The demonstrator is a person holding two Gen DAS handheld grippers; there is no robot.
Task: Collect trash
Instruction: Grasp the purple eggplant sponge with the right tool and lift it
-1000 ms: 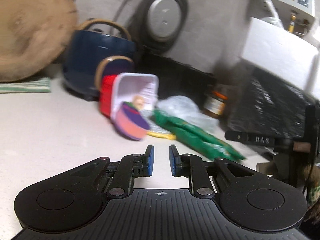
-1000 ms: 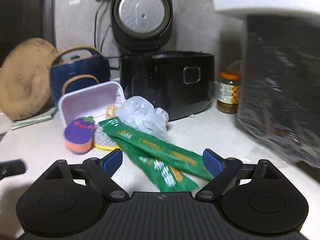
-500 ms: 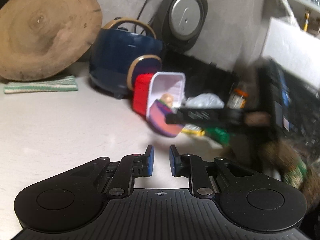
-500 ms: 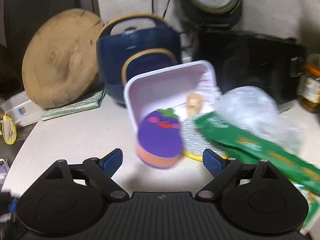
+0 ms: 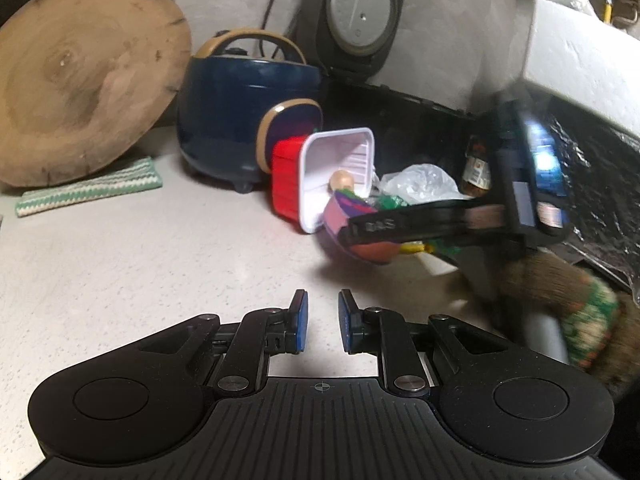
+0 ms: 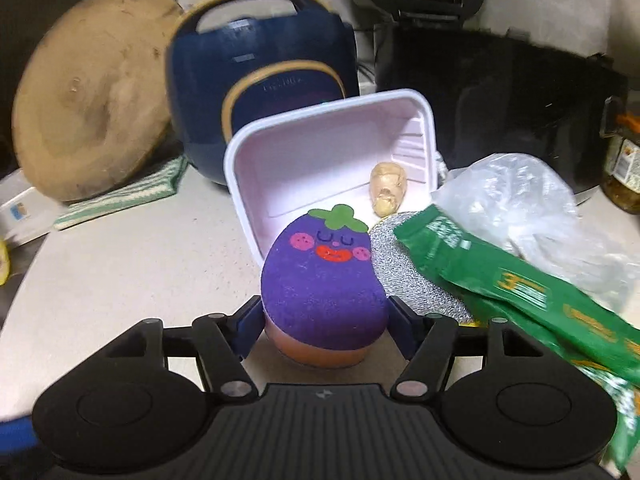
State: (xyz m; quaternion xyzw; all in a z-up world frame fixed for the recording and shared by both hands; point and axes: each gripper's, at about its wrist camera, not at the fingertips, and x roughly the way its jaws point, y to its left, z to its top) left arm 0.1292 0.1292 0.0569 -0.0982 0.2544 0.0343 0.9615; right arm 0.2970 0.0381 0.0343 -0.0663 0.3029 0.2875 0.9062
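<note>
Your right gripper [image 6: 325, 326] jaws just closed in, pads touching both sides of the eggplant sponge [image 6: 322, 280] on the counter [image 6: 132, 276]. White tray [image 6: 320, 156] at 12 o'clock holds a ginger piece [image 6: 387, 192]. Left gripper [image 5: 319, 322] nearly closed, empty

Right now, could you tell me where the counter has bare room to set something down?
The counter lies bare between the striped cloth, the navy cooker and the left tool. It is crowded rightward: white tray, eggplant sponge, green packets and plastic bag crowd together.
</note>
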